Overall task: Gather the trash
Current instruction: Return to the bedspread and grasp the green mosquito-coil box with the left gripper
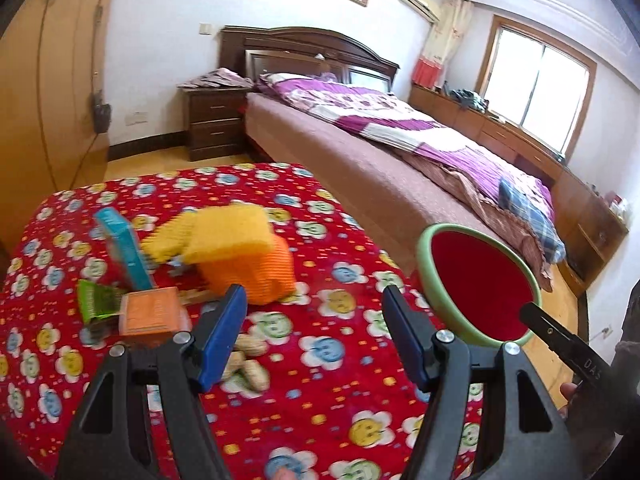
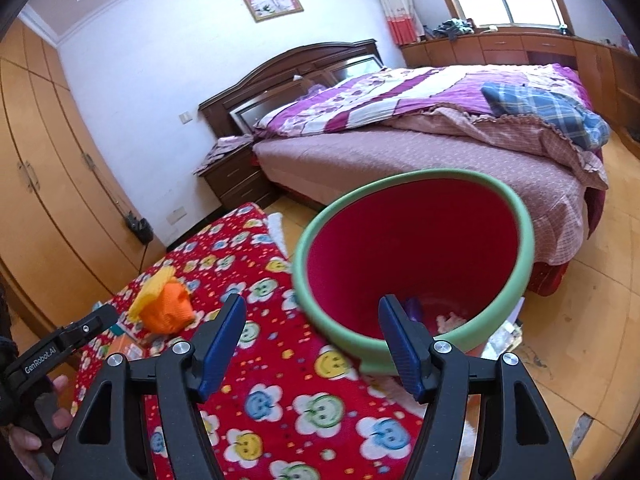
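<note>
Both grippers are spread apart and hold nothing: the left gripper hovers over the peanuts and small boxes littering the red cloth, likely its next pick, while the right gripper hangs just by the bin, parked at the table edge to catch scraps.

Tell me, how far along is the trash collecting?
Some scraps already lie inside the bin. Both the left claw and right claw are open and empty. Still on the table: peanut shells, small boxes and orange foam netting.
</note>
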Demonstrator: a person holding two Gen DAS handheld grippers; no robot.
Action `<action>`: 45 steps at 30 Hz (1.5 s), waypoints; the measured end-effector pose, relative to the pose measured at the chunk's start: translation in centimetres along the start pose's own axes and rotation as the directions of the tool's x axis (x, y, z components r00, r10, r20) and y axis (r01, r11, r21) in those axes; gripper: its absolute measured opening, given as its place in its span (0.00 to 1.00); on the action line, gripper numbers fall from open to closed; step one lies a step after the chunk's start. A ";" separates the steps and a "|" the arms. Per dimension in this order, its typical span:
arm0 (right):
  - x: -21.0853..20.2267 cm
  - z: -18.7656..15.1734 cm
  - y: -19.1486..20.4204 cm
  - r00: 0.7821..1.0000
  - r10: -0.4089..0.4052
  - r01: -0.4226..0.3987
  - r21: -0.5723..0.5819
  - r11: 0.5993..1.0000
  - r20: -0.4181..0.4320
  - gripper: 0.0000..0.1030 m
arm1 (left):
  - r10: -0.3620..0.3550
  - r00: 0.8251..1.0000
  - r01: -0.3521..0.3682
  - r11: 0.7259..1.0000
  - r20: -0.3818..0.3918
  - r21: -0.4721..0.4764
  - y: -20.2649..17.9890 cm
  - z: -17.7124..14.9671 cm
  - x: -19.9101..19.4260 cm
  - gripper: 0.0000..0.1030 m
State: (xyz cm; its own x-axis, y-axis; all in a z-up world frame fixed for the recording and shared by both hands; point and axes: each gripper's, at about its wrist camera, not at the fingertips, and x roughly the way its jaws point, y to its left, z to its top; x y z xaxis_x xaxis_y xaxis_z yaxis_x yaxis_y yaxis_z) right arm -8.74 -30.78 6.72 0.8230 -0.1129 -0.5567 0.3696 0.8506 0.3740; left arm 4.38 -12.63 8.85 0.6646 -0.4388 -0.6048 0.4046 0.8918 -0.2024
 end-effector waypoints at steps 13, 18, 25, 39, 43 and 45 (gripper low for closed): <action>1.2 -1.8 3.9 0.996 0.062 -0.065 -0.044 0.997 -0.068 0.71 | 0.159 0.987 -0.157 0.983 0.015 -0.093 8.4 -0.9 -3.1 0.68; 2.0 -2.6 5.3 0.992 0.080 -0.086 -0.054 0.995 -0.102 0.74 | 0.221 0.975 -0.220 0.967 -0.001 -0.128 12.1 -1.5 -3.3 0.68; 2.8 -3.5 7.1 0.989 0.065 -0.077 -0.097 0.992 -0.130 0.75 | 0.285 0.957 -0.288 0.944 -0.045 -0.159 16.0 -2.9 -2.9 0.76; 4.3 -4.3 8.0 0.985 0.042 -0.063 -0.121 0.991 -0.170 0.75 | 0.268 0.949 -0.287 0.952 -0.165 -0.105 17.7 -3.8 2.0 0.78; 4.4 -4.2 7.7 0.985 0.034 -0.055 -0.117 0.992 -0.170 0.75 | 0.289 0.937 -0.307 0.949 -0.195 -0.069 18.0 -3.2 4.0 0.78; 4.5 -4.2 7.4 0.985 0.029 -0.049 -0.112 0.992 -0.172 0.75 | 0.304 0.931 -0.321 0.946 -0.203 -0.056 18.3 -2.8 4.9 0.78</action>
State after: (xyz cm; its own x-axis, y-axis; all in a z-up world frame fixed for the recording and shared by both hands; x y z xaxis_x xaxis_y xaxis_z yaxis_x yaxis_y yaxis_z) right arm -4.07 -22.80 3.88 0.7470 0.0017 -0.6648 0.2783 0.9073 0.3151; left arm 13.21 1.83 0.02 0.6137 -0.1152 -0.7811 0.1346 0.9901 -0.0403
